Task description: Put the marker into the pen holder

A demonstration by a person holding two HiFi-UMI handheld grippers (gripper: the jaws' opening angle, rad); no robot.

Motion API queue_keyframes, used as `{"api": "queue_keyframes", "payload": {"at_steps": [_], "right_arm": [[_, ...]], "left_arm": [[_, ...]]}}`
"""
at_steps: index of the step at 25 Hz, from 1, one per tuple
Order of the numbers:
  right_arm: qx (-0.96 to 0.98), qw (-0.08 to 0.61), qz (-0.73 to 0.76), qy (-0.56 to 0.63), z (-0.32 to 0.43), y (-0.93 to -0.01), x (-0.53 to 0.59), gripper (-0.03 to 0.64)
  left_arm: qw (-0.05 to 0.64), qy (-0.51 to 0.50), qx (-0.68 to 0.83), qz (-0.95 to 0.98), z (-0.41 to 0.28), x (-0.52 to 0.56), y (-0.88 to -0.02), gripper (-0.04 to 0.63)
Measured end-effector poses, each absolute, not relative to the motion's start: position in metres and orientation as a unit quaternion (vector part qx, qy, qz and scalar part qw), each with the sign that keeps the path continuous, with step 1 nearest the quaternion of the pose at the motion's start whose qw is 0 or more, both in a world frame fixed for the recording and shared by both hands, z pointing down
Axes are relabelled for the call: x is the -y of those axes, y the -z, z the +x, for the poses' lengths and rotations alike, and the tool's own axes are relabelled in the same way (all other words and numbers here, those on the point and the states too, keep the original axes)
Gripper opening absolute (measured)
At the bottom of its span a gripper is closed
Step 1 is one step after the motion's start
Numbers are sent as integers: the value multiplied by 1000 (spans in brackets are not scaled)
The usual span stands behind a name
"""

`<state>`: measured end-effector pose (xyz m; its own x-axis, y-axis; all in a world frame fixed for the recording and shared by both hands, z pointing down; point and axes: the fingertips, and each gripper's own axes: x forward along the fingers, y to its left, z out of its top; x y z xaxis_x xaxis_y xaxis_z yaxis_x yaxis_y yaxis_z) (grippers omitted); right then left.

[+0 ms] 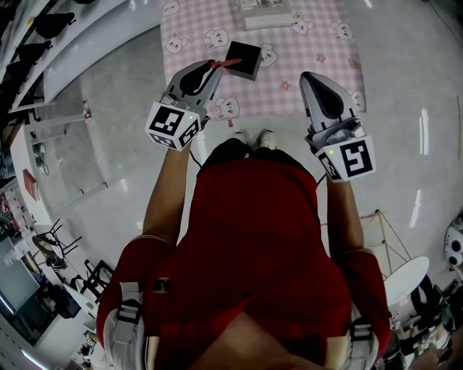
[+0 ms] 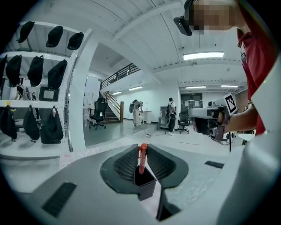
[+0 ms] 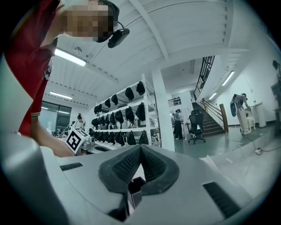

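A red marker (image 1: 226, 63) is pinched between the jaws of my left gripper (image 1: 212, 66), which is shut on it. In the left gripper view the marker (image 2: 142, 158) stands between the pads, its far end over the opening of the black square pen holder (image 2: 145, 183). That holder (image 1: 244, 59) sits on the pink checked cloth, just past the left gripper's tips. My right gripper (image 1: 307, 75) hovers over the cloth's near right part, jaws shut with nothing in them. Under its closed tips (image 3: 140, 147) the holder (image 3: 136, 187) shows.
The table carries a pink checked cloth with rabbit pictures (image 1: 311, 43). A pale flat box (image 1: 264, 13) lies at its far edge. The person's red shirt (image 1: 253, 238) fills the near view. Grey floor lies left and right of the table.
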<state>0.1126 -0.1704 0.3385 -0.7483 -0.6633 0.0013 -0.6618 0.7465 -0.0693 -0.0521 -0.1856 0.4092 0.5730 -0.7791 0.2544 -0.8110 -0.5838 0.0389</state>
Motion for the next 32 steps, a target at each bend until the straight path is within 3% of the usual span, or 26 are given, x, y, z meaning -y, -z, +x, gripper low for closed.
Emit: {"api": "queue_keyframes", "payload": {"at_steps": [32], "right_arm": [[-904,-30,-421,66,97,-372,165,-3]], "left_arm": [[98,-173,383,902,-46,213,-496,63]]}}
